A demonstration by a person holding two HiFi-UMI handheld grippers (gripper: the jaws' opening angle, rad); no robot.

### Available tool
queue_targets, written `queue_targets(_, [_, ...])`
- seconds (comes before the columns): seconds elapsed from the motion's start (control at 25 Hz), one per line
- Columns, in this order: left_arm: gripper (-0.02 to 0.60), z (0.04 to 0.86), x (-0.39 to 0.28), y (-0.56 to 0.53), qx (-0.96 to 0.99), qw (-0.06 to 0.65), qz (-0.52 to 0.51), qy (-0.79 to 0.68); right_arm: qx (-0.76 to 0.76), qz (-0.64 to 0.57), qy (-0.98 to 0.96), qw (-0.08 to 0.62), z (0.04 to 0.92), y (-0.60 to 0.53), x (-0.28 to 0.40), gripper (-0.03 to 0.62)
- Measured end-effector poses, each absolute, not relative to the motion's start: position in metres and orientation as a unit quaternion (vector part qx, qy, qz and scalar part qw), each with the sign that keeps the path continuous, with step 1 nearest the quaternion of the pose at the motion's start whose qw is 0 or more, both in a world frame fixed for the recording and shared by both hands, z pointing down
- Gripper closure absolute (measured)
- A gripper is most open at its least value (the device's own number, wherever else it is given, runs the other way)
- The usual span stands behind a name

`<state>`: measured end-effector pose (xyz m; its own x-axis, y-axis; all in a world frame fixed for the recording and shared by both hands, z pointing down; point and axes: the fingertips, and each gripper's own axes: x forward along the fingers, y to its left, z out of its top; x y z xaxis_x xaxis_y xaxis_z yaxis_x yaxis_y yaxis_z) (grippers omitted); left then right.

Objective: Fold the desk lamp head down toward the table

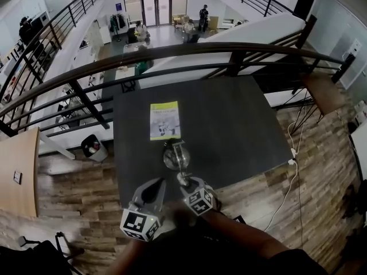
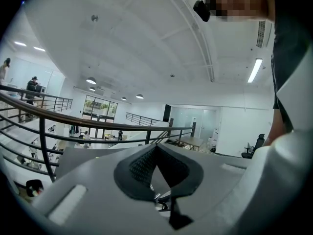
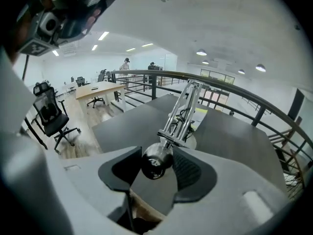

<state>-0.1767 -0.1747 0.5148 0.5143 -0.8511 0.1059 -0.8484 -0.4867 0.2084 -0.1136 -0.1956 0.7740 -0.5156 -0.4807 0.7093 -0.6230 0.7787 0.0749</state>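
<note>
Lamp head (image 3: 155, 163), small chrome bulb shape, sits between the right claw's (image 3: 157, 166) pads, which are closed in on it from both sides. Lamp's thin metal rods (image 3: 182, 111) slope up & away just ahead of that claw. Booklet (image 1: 164, 120) lies flat further ahead on the dark counter (image 1: 241, 125). Left claw (image 2: 156, 148) is just beside the right one, tilted up, pads meeting at the tips w/ nothing in them. Railing (image 1: 189, 50) runs beyond the counter's far edge.
</note>
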Motion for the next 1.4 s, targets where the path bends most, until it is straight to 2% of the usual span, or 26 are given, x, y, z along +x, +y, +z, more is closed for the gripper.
queue_targets(0.6, [0.580, 0.519, -0.178, -0.174, 0.860, 0.114, -0.002, -0.498, 0.317, 0.084, -0.860, 0.390, 0.793, -0.206, -0.120, 0.399])
queue_targets(0.88, [0.580, 0.514, -0.179, -0.170, 0.862, 0.104, -0.007, -0.495, 0.333, 0.104, -0.872, 0.342, 0.756, -0.209, -0.119, 0.411])
queue_targets(1.08, [0.580, 0.508, -0.176, -0.170, 0.871, 0.106, -0.018, -0.479, 0.343, 0.104, -0.895, 0.267, 0.691, -0.210, -0.125, 0.487])
queue_targets(1.16, [0.580, 0.505, -0.172, -0.170, 0.875, 0.103, -0.022, -0.473, 0.347, 0.091, -0.903, 0.238, 0.661, -0.208, -0.125, 0.544])
queue_targets(1.32, [0.580, 0.498, -0.157, -0.167, 0.882, 0.101, -0.030, -0.460, 0.342, 0.075, -0.918, 0.187, 0.608, -0.195, -0.121, 0.589])
queue_targets(1.4, [0.580, 0.493, -0.149, -0.166, 0.884, 0.099, -0.034, -0.455, 0.332, 0.068, -0.927, 0.158, 0.585, -0.186, -0.119, 0.589])
